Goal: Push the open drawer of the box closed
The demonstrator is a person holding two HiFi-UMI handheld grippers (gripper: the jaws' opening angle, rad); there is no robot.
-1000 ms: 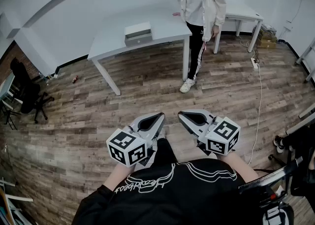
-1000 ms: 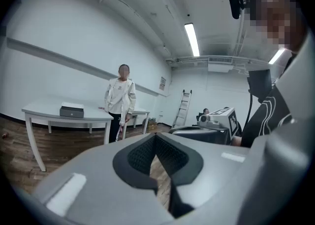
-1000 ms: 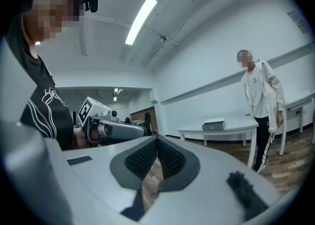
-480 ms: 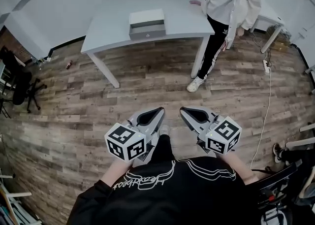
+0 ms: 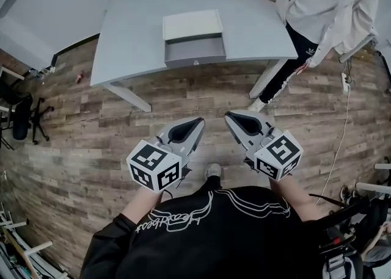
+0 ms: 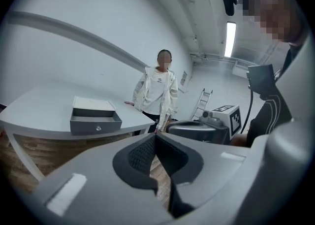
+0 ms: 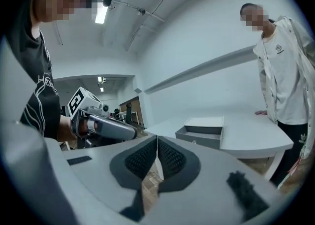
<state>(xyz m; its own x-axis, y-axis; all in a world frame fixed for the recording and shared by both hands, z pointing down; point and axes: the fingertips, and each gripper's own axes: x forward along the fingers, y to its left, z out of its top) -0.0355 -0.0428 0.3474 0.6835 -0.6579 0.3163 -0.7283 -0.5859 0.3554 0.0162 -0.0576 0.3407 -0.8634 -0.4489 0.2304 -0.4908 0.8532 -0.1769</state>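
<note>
A white box sits on the grey table, its grey drawer pulled open toward me, a small knob on its front. The drawer shows at mid-left in the left gripper view, and the drawer lies right of centre in the right gripper view. My left gripper and right gripper hang side by side over the wooden floor, well short of the table. Both are shut with nothing between the jaws.
A person in a white jacket stands at the table's right corner, one hand on the top. A table leg slants down at front left. An office chair is at far left, a cable runs along the floor at right.
The table and box have come closer and lower in the head view as I walk toward them. Both grippers keep their pose, shut, side by side.
</note>
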